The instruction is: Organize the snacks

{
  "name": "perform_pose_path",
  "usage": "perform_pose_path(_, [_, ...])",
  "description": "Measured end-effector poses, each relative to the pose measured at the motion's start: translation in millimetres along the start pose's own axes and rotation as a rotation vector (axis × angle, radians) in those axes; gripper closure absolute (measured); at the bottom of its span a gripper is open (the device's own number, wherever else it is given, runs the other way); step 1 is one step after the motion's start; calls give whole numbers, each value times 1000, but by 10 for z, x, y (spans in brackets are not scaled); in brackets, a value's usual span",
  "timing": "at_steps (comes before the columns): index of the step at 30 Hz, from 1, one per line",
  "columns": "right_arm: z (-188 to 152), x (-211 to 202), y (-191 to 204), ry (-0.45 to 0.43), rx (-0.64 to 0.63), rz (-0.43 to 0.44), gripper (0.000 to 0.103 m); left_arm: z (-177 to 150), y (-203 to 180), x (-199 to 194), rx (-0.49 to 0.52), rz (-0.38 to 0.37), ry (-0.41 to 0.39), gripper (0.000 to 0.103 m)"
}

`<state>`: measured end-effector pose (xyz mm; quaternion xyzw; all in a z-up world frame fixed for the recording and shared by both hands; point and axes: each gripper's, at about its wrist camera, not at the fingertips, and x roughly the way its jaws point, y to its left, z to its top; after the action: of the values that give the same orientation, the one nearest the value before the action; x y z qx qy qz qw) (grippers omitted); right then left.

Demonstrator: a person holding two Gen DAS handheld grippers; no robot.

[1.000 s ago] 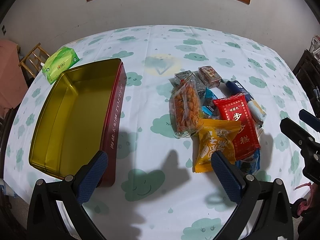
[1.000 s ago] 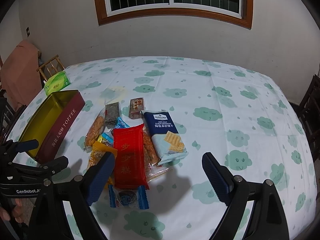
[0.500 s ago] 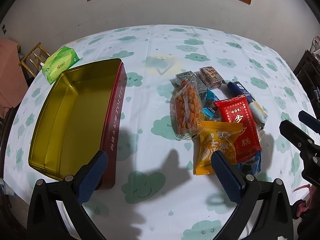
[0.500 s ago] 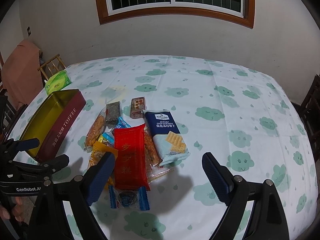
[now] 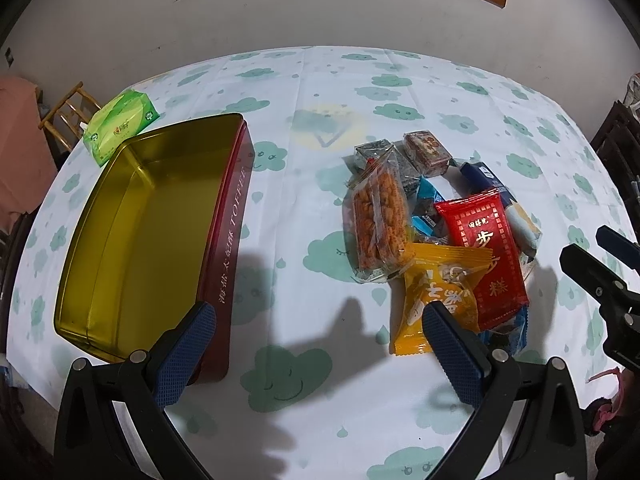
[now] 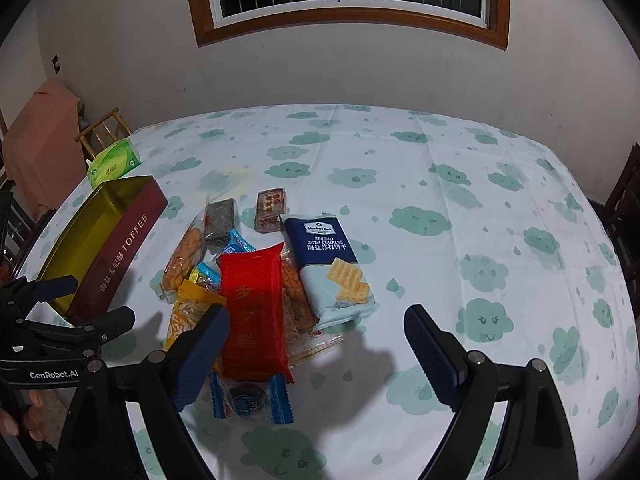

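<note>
Blue-padded left gripper [image 5: 318, 346]: jaws apart, empty, above the counter [image 5: 320, 92].
Right gripper [image 6: 316, 350]: jaws apart, empty.
Snacks [image 6: 256, 304]: heaped just ahead, perhaps nine packets.
Toffee tin [image 5: 140, 232]: open, left of heap.

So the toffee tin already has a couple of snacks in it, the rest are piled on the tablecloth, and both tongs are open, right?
Not quite. The left wrist view shows the toffee tin holding nothing: its gold floor is bare. All the snacks, including the red packet and the soda crackers, lie piled on the tablecloth beside it. The left tongs and right tongs are open.
</note>
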<state>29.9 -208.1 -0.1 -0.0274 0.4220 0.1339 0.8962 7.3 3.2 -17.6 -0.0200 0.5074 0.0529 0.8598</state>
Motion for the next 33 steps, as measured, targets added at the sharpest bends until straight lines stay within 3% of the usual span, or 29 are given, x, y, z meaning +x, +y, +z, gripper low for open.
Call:
perform_pose_path(11, [44,177,-103,34,-32,11,12,58,-1,46,-9,0,-1,1])
perform_pose_path(24, [273,683,-249,107,-52,55,13,179,40,117,-28,-4,-2,2])
perform_pose_path(28, [322,840,-247,127,-72,57,25,237,37,143,-31,-7,-5,6])
perform_pose_path(33, [364,985,-273,147,-66,71,26,317,30,181,-32,-10,-7,7])
